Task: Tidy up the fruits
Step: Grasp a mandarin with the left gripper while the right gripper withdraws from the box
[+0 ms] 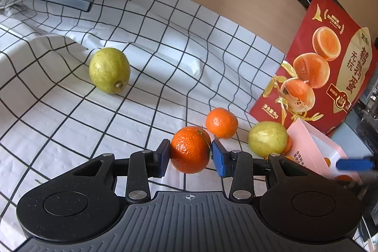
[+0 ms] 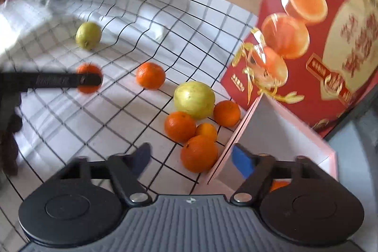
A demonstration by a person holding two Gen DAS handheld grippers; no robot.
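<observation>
left gripper (image 1: pixel 190 154): clamped on a mandarin (image 1: pixel 190 150), one blue pad on each flank, the fruit lifted slightly off the checked cloth (image 1: pixel 118 129).

right gripper (image 2: pixel 192 160): empty; its jaws stand apart with nothing between the pads. It straddles the near wall of the pink box (image 2: pixel 278 134), left finger over the cloth, right finger inside the box.

held mandarin, seen from the right wrist: at 10 o'clock, far left, half hidden behind the dark bar of the left gripper.

pink box from the left gripper: at 3 o'clock, close, low at the right edge of the left wrist view, its white interior partly visible. One orange fruit lies in it, under the right gripper's right arm.

loose pile: a green-yellow guava (image 2: pixel 194 99) and four mandarins crowd against the box's left wall, at 12 o'clock from the right gripper; the nearest one (image 2: pixel 199 153) sits just ahead of its jaws, touching the wall or nearly so.

outliers: a lone mandarin (image 2: pixel 150 75) at 11 o'clock from the right gripper; a second guava (image 1: pixel 109 70) far out at 10 o'clock from the left gripper, stem end facing the camera, long axis running roughly 11 to 5.

red carton (image 1: pixel 326 63): upright behind the box, at 2 o'clock.

deciding relation: the box lies to the right of the loaded left gripper, with the guava and pile in between, so the carry probably has to pass over them.

nearer hand: right for the pile, left for the far guava.
</observation>
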